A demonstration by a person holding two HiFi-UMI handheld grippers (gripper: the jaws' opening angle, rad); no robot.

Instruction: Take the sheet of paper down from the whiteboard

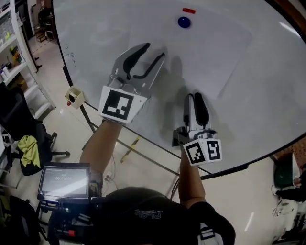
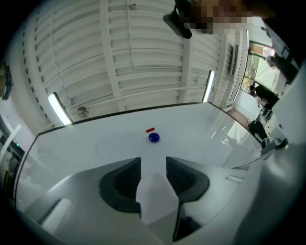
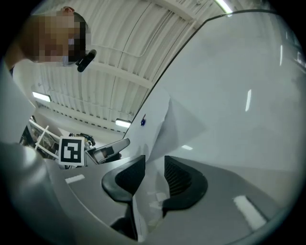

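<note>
A white sheet of paper lies flat on the whiteboard, pinned near its top by a round blue magnet below a small red piece. My left gripper is raised at the sheet's lower left, jaws open. In the left gripper view a corner of the paper sits in the gap of the left gripper, untouched by the pads, with the magnet ahead. My right gripper is at the sheet's bottom edge. There the paper runs between the parted jaws of the right gripper.
The whiteboard stands on a wheeled frame with a small cream box clipped at its left edge. White shelving lines the far left. A black chair with a green cloth and a small screen are near the person's left side.
</note>
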